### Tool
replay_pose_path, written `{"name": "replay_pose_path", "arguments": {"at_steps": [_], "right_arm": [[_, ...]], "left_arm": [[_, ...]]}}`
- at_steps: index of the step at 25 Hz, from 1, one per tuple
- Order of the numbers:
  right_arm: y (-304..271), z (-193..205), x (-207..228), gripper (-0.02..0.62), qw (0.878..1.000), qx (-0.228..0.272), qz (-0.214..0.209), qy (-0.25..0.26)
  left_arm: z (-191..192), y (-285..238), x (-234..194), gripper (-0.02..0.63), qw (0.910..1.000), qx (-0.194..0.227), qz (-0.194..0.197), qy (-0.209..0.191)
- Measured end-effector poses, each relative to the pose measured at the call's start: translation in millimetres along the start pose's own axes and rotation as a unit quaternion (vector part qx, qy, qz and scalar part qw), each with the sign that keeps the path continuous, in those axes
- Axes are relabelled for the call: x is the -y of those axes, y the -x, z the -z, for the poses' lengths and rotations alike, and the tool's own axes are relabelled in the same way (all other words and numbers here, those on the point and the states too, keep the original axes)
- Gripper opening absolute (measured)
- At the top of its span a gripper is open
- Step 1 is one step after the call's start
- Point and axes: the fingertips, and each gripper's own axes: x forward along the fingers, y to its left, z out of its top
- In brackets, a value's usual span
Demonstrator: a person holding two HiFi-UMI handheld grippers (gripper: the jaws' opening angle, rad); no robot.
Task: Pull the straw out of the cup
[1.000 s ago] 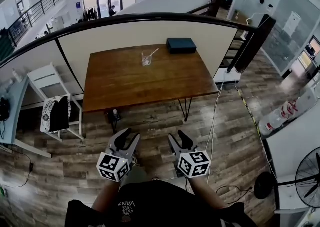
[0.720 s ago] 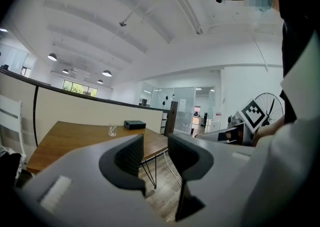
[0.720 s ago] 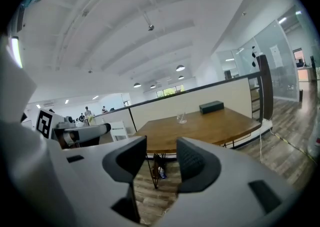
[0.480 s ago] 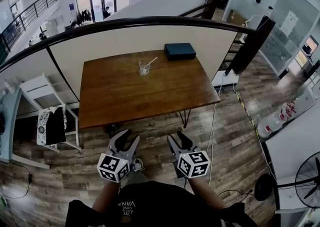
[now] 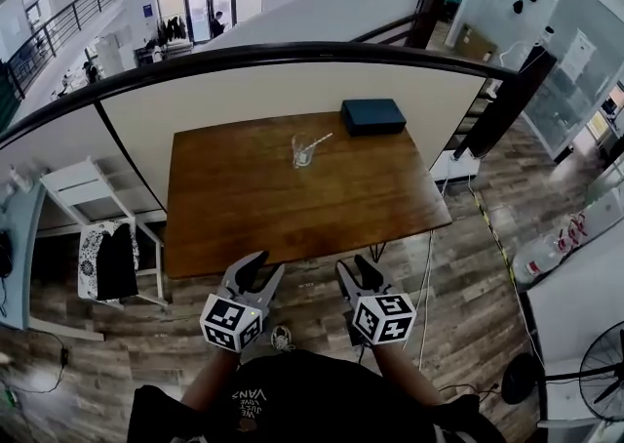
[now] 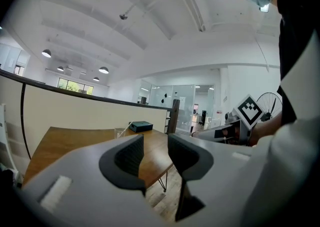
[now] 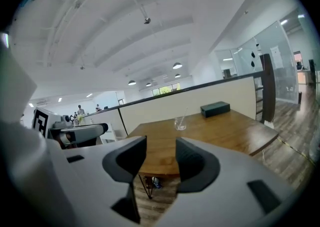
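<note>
Cup (image 5: 303,151) on far half of table (image 5: 253,226), clear glass, upright. Straw (image 5: 318,142) is in the cup, leaning right, with its top end past the rim. Dark flat box (image 5: 372,116) lies near the table's far right corner, beside the cup and not touching it. No readable label on the box or the cup.

Left claw (image 5: 261,271) and right claw (image 5: 357,266) are both held low at the table's near edge, well apart from the cup. They point forward, side by side. Marker cubes (image 5: 234,322) show black-and-white square codes, no text.

Left gripper view: left claw (image 6: 155,153) is spread with nothing between the jaws. Table edge and floor show through the gap. Cup (image 6: 121,132) and box (image 6: 141,126) are small and far back on the table.

Right gripper view: right claw (image 7: 160,158) is spread and empty, with table edge and table legs in the gap. Cup (image 7: 180,123) with straw (image 7: 183,117) is above the gap at mid-table, and the box (image 7: 215,108) is behind it to the right.

Black shirt (image 5: 292,402) has white print reading "VANS", upside down in the head view. The smaller lines next to it are too small to read.

White chair (image 5: 93,187) stands left of the table.
</note>
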Motion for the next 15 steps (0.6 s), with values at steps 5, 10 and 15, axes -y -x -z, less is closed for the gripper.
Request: {"name": "replay_pose_path", "arguments": {"at_steps": [5,10,15], "right_arm": [[-35,-12,2,0.170,1.000,0.004,0.015,-0.004],[-55,-15,5,0.170,0.999,0.001,0.037,-0.008],[-74,-13,8,0.170,0.999,-0.014,0.048,-0.006]], "left_arm": [[-4,-14,-33,0.137,0.9999,-0.006,0.011,-0.001],[-7,-23,-55,0.137,0.9996,-0.003,0.027,0.003],[-8,-29,-75,0.137,0.9996,0.002,0.027,0.013]]}}
